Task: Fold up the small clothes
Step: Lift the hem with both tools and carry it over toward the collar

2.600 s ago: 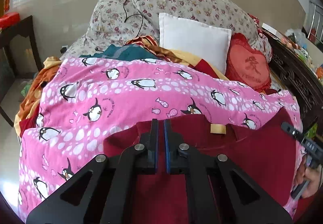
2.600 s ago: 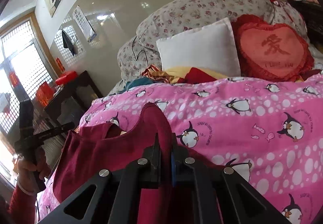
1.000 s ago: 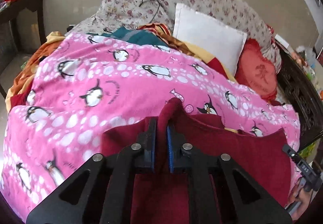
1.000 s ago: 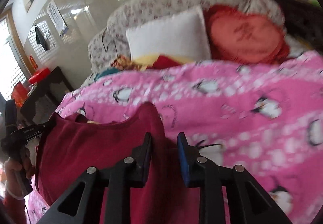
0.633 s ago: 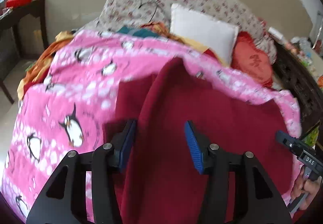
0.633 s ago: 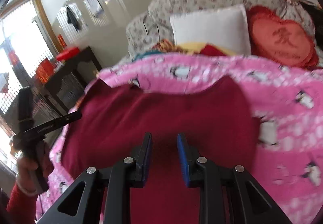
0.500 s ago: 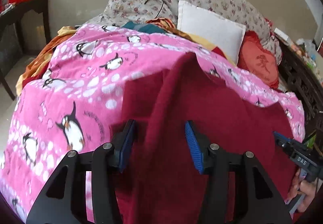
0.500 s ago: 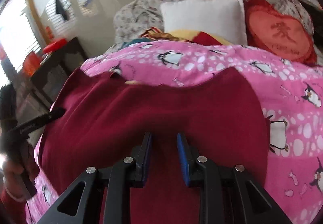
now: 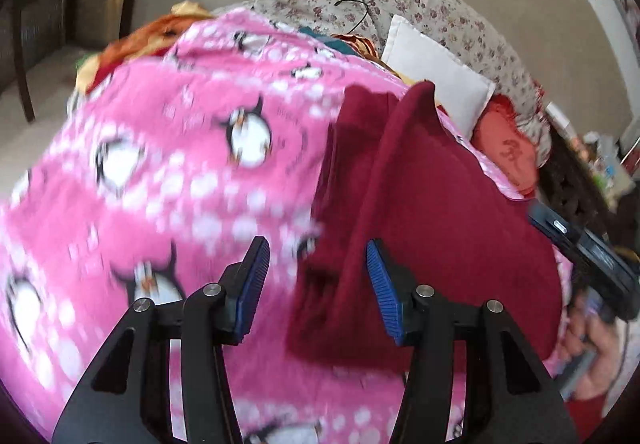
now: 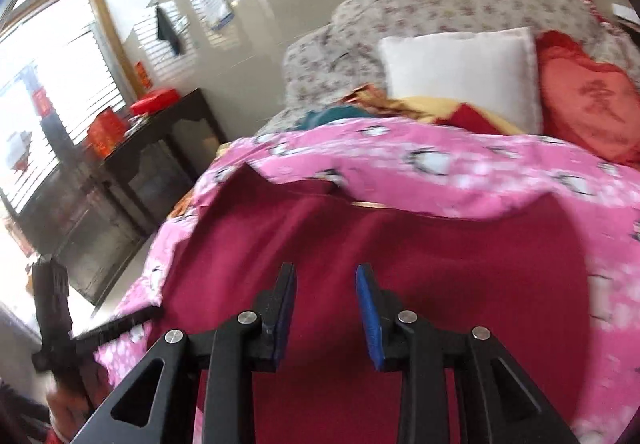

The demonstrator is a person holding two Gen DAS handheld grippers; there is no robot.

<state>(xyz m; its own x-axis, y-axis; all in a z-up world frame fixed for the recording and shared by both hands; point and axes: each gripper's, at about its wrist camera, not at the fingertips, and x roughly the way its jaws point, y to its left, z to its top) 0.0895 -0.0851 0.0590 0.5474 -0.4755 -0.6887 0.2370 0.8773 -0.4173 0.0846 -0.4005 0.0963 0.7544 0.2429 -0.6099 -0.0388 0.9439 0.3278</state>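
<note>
garment: dark red top (image 10: 400,276) lies spread flat on the pink penguin blanket (image 9: 168,148), neckline toward the pillows. Looks laid out wide on purpose, so the fold lines are easy to get at.

raised flap: in the left wrist view one strip of the red cloth stands up in a ridge along its left side, not pressed flat yet. My guess is that's a side or sleeve partway through being folded inward.

left gripper (image 9: 316,280): jaws about half open with nothing clamped. The edge of the ridge passes through the gap but the blue pads aren't pressing on it, so the cloth is loose.

right gripper (image 10: 325,310): jaws opening right now, a smallish gap, hovering over the middle of the top. Red fabric shows behind the gap, nothing pinched that I can see.

why both are empty: reads to me like the cloth has been let go so it can settle before a fresh grab somewhere else.

background: white pillow (image 10: 460,76) and red heart cushion (image 10: 588,100) sit at the head end, well clear of the top, so the folding area isn't crowded.

watch out: that ridge could flop either way, and the blanket is lumpy, so I'd expect the fold to need smoothing.
</note>
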